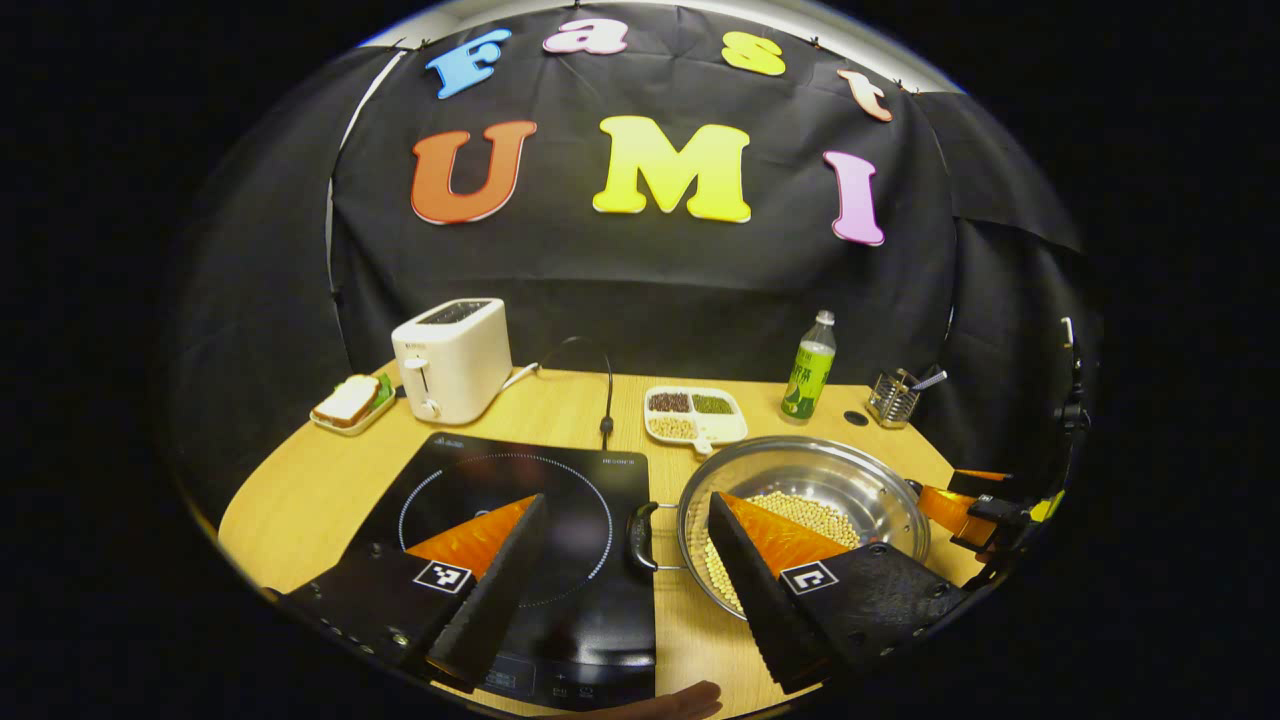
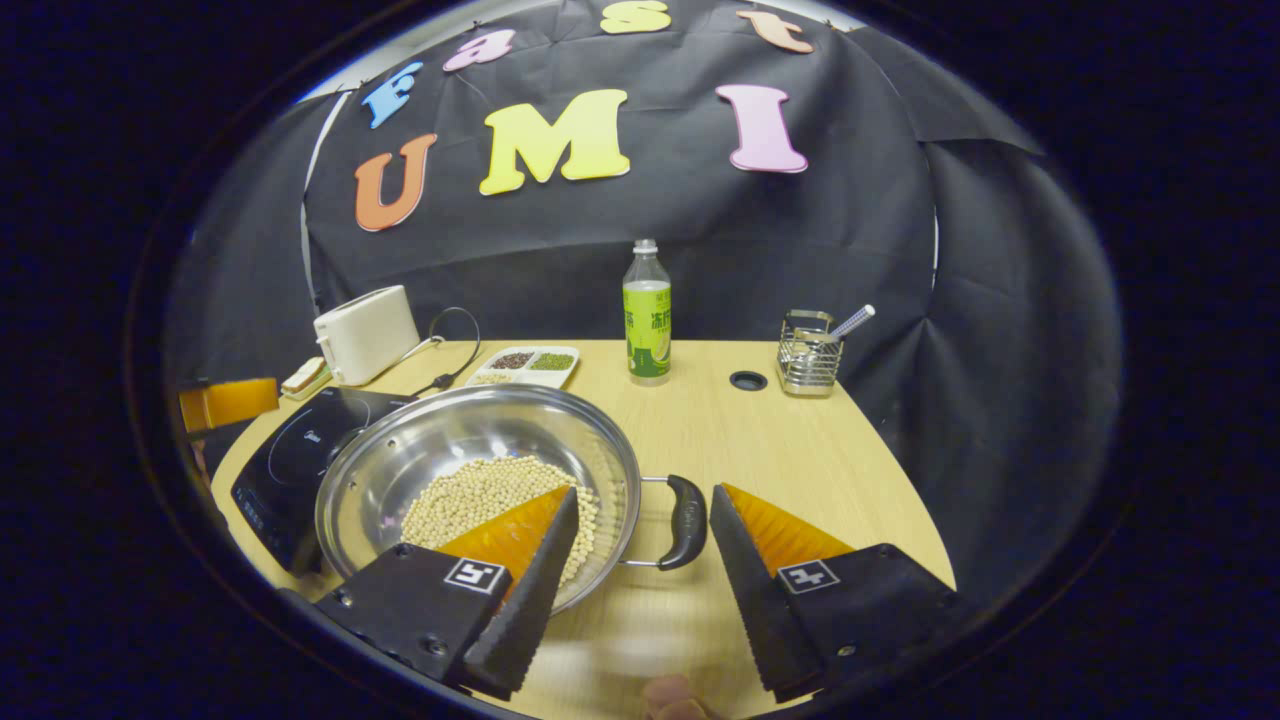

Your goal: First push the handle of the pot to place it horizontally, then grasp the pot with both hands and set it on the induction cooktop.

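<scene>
While both claws, left claw point(image 1: 628, 560) and right claw point(image 2: 640, 545), gape empty, your uneven lift could spill soybeans point(image 2: 485, 495) from pot point(image 2: 440, 430).

No legible text on anything

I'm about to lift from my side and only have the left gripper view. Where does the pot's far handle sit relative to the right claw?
Observer: In the right gripper view, the far handle of the pot lies in the gap between the fingers of the right claw. It is nearer the finger on that view's right.
Operator: Is that claw closed on it?
Observer: No, it is open. Its fingers are spread and neither one touches the handle.
</scene>
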The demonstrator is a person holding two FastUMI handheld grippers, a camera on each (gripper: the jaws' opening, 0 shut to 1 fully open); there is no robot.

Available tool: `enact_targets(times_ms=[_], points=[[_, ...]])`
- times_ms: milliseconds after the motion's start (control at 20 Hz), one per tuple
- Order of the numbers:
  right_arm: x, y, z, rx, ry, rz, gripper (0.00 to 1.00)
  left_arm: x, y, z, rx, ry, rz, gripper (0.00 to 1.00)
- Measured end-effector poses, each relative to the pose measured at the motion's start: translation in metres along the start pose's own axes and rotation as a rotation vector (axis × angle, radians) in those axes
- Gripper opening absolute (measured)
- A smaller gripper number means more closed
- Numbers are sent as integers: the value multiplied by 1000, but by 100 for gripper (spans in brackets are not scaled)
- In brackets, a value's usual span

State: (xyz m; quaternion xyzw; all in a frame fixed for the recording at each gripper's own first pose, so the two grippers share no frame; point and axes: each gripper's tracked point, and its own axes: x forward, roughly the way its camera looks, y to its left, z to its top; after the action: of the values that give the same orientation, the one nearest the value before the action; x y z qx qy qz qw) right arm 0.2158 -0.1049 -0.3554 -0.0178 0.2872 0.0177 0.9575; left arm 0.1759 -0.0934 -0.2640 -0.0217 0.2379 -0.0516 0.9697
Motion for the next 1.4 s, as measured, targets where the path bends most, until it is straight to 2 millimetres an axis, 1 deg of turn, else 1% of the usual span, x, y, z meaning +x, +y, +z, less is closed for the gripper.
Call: enact_targets(times_ms=[100,200,250,300,450,550,650,750,800,900,1050,1150,1200,1250,1300,1350,1400], points=[[10,3,-2,18,7,4,89,13,4,-21,16,72,13,96],[18,4,-5,37,14,-2,89,24,5,-36,21,122,15,96],[21,1,-1,39,-7,-14,89,30,3,-43,16,145,14,96],[25,-1,-2,43,-8,-22,89,36,2,-46,7,158,5,96],[25,0,2,47,-29,-6,90,46,-3,-47,-19,175,-17,95],[28,-3,2,61,-47,0,90,54,-7,-55,-19,208,-25,96],[30,-12,3,73,-72,-28,89,61,-12,-62,-22,235,-30,96],[33,-15,3,88,-88,-44,89,67,-10,-61,12,225,-10,96],[35,-17,0,89,-86,-54,87,69,-9,-62,29,230,1,94],[43,-18,-7,78,-63,-63,88,73,-9,-62,61,222,16,92],[47,-20,-2,58,-70,-67,89,78,-10,-62,101,206,32,93],[44,-11,-4,78,-62,-21,89,81,-10,-62,114,194,42,92],[44,-9,-7,82,-55,-21,80,82,-10,-62,113,182,42,92],[47,-12,-10,68,-44,-34,75,82,-9,-61,106,172,47,90],[48,-15,-15,59,-30,-42,79,82,-9,-60,105,163,53,87],[47,-10,-15,64,-28,-24,78,82,-9,-60,106,160,54,85],[47,-8,-14,66,-30,-24,76,82,-10,-59,107,158,48,80]])
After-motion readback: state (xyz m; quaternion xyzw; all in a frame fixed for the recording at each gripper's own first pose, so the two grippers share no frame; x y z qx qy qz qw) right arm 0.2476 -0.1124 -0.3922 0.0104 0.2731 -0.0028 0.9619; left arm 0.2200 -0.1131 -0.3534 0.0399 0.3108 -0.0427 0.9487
